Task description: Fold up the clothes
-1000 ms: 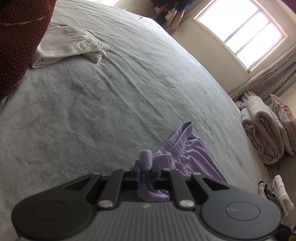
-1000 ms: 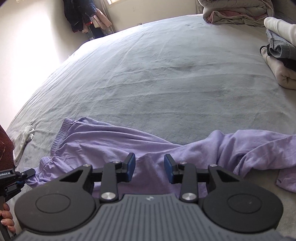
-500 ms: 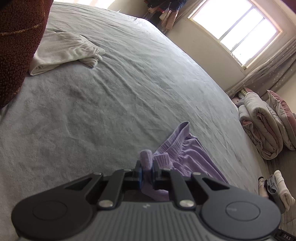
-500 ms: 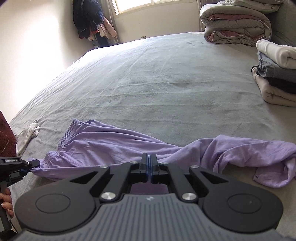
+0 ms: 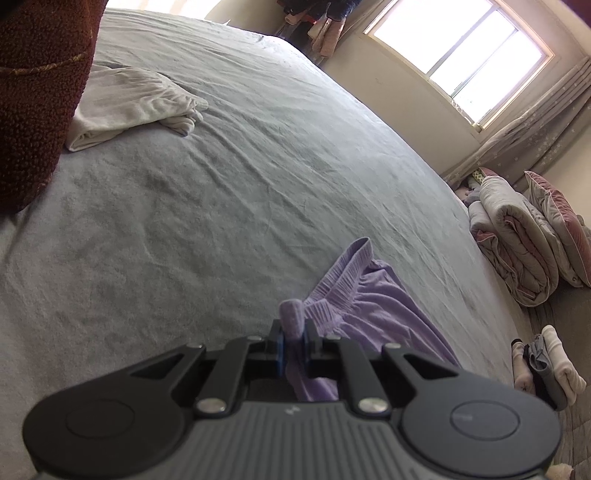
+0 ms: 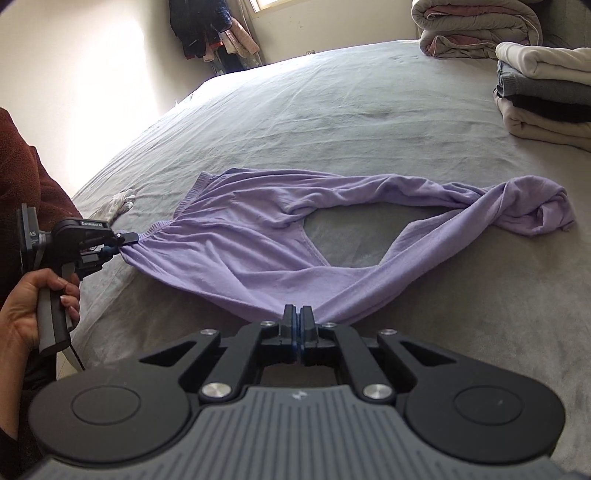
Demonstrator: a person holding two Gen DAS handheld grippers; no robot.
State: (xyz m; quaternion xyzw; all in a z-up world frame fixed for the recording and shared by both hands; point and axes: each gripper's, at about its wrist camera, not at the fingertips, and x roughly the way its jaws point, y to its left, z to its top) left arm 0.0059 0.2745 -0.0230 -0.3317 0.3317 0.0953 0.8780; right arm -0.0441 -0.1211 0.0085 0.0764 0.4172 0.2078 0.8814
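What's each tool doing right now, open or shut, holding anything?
Left tool: shut on the waistband corner of the lilac knit trousers.
Right tool: shut on the near edge of the same trousers.

Big bed with a wrinkly grey sheet (image 5: 258, 155) fills most of the room. Bright multi-pane window (image 5: 461, 55) in a cream wall (image 5: 399, 92), pale patterned curtain (image 5: 535, 125) beside it. Dark clothes hanging (image 6: 210, 33) by the far corner, rolled grey-and-pink quilts (image 5: 517, 236) along the bed's edge.

"GenRobot.AI" on left gripper (image 6: 123, 242) body
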